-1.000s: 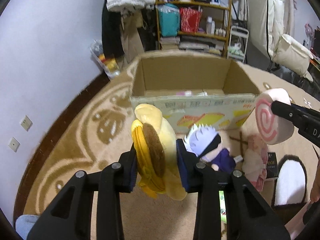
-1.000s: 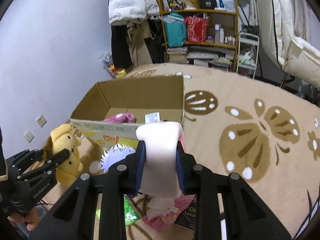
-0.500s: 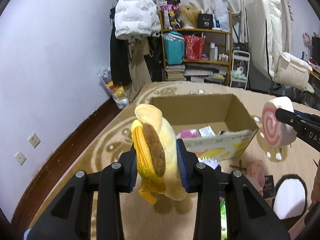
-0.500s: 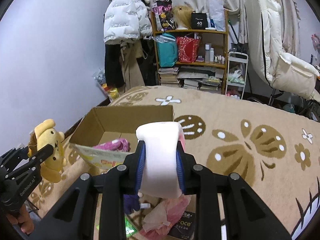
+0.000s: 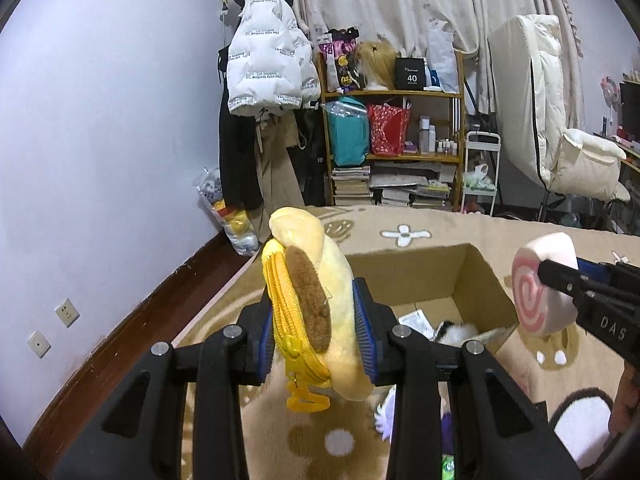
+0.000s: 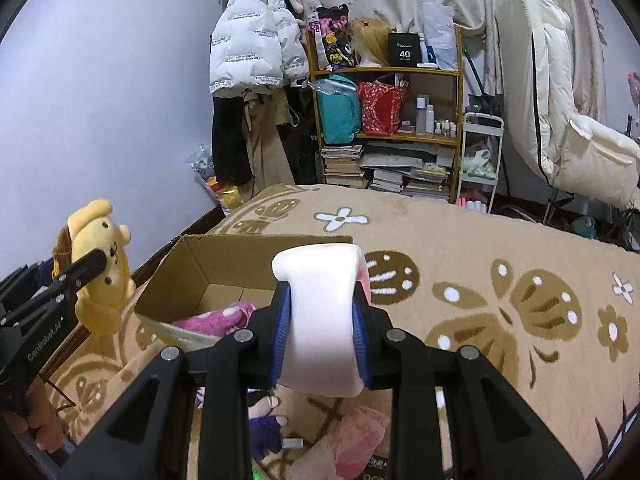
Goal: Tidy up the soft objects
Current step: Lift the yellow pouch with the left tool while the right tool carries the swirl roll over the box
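My left gripper (image 5: 314, 332) is shut on a yellow dog plush (image 5: 308, 300) with a brown beret and a zipper, held in the air before the open cardboard box (image 5: 476, 280). The plush also shows in the right wrist view (image 6: 100, 256). My right gripper (image 6: 320, 332) is shut on a white cushion with a pink swirl (image 6: 322, 316), held above the box's near right corner; it also shows in the left wrist view (image 5: 540, 284). The box (image 6: 192, 264) holds a pink soft item (image 6: 216, 318) and some papers.
On the beige patterned rug (image 6: 480, 264) under the grippers lie a purple-clad doll (image 6: 264, 424), a pink plush (image 6: 356, 436) and a white slipper (image 5: 580, 428). A cluttered shelf (image 5: 396, 136), hanging coats (image 5: 264, 80) and a white chair (image 5: 560, 152) stand at the back.
Both grippers have risen with their plush items. The view has tilted up from the floor, so the box now sits lower and more of the room's back wall shows.
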{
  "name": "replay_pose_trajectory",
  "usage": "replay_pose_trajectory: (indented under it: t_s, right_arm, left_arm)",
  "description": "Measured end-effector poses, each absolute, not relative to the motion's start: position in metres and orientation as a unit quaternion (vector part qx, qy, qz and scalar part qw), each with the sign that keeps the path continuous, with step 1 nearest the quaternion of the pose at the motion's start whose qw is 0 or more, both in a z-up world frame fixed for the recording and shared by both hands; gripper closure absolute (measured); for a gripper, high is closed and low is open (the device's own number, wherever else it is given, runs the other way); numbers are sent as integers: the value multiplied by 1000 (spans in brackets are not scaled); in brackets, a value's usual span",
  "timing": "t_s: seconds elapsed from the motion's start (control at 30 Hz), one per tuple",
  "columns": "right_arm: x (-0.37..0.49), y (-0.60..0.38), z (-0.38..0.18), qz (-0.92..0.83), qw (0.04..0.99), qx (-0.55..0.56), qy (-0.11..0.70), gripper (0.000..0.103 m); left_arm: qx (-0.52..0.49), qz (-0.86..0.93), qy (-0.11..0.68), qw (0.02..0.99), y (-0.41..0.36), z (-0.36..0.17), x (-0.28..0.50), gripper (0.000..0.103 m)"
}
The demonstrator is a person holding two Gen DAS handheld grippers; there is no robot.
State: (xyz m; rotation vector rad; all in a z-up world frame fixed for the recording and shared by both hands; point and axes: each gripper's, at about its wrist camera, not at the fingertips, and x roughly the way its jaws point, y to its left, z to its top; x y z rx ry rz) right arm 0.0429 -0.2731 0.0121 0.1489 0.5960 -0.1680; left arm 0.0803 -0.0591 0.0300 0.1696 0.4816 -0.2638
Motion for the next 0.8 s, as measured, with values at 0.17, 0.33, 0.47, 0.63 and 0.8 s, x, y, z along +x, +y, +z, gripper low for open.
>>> replay_pose_trajectory:
  t_s: [0.17,0.33,0.47,0.63,0.8]
  right_arm:
    - [57,-274,12,-80,952,70,288,73]
    - [69,-274,12,-77,955,58,279,73]
    - [77,-273,8,-70,958,49,272,73]
    - [90,-272,0,-62,960,41,271,73]
    - [98,-271,-6,-54,963,41,261,73]
  left_arm:
    - [95,-129,229,960,-67,31,92,70]
    - [100,-129,235,958,-69,25,104,70]
    - [112,-129,234,957,-76,23,116,70]
    - [113,-133,242,954,-81,14,126,69]
    - [121,-137,256,949,-87,1,135,69]
